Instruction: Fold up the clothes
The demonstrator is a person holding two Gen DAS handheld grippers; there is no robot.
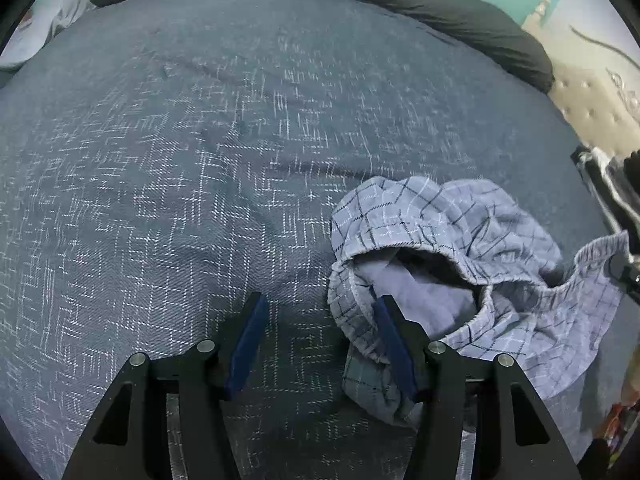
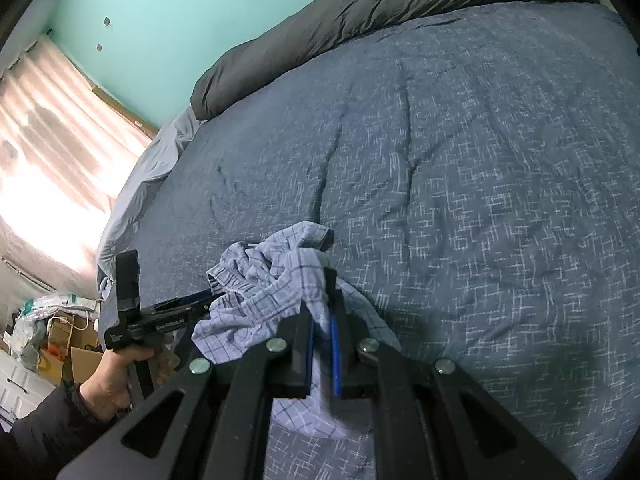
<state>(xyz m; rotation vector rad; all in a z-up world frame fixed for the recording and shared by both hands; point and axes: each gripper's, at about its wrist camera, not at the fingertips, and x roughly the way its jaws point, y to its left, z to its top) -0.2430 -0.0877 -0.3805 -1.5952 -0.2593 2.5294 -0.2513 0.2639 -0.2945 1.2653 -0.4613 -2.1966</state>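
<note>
**Bedroom, blue quilt, one crumpled garment awaiting its first fold**

Bedroom setting: bed [image 1: 160,200] under a blue quilt flecked with white crosshatch, serving as the folding surface.

Nearest in the left wrist view: left tongs [image 1: 320,312] spread wide, gripping nothing, right finger [image 1: 390,332] nudged against the hem of the checked shorts [image 1: 440,240]. Right tongs [image 2: 322,312] drawn almost closed, pinching a bunched ridge of the same pale blue checked cloth.

Shorts heaped near the front edge of the bed, elastic waistband [image 1: 420,246] gaping toward the left camera, rest of the fabric twisted and partly lifted by the right-hand pinch.

Probably light, thin woven cotton: soft, limp, no stiffness to hold a shape, likely to sag and slip from a shallow pinch. Best taken at the gathered waistband, thicker and less slippery, one corner per tongs, then pulled taut to flatten.

Readable writing: small white lettering on the left tool's body [image 2: 170,322], apparently "GenRobot.AI", blurred.

Farther off: dark grey duvet [image 2: 360,20] rolled along the far edge, turquoise wall [image 2: 160,8], bright curtained window [image 2: 48,140], boxes and bags [image 2: 52,332] on the floor.
</note>
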